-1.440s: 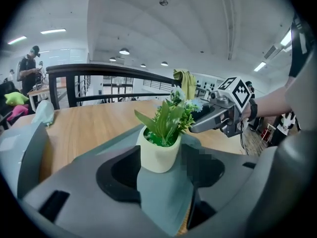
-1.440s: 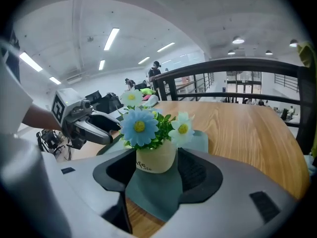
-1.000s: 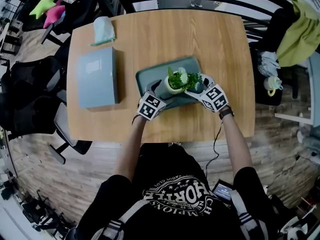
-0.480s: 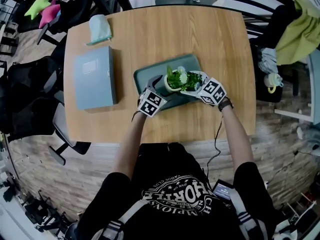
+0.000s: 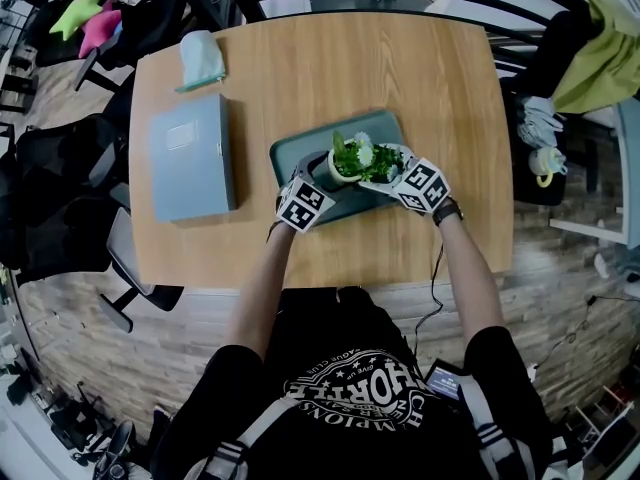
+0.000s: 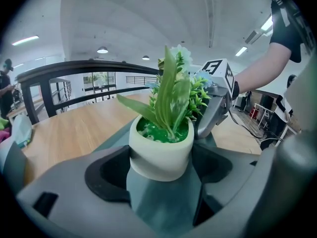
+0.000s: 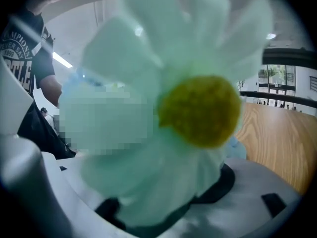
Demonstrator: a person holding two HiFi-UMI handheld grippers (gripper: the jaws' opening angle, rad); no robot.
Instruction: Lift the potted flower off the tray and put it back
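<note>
- Right now the potted flower [image 5: 350,161] stands upright on the green tray [image 5: 288,154], left of the tray's middle, and by the look of it has not been lifted yet.
- The left gripper [image 5: 322,180] has just been closing its jaws, with the white pot between them. They stand wide, and in the left gripper view the pads appear to meet the pot's sides low down, so I read this as a grip on the pot.
- The right gripper [image 5: 388,166] sits in the foliage on the other side. Its jaws are apart, with only petals and leaves hanging between them.
- Slipping is the main risk. The pot is smooth and rounded, and a light squeeze this near full spread could let it slide out on the way up.
- Tipping is another. If the right gripper pushes through the leaves, it could lean the pot over or crush the stems.
- A big blossom [image 7: 198,108] fills the right gripper view, so that side gives little help in judging the set-down.
- A grip that catches the tray could drag it across the table [image 5: 400,78].
</note>
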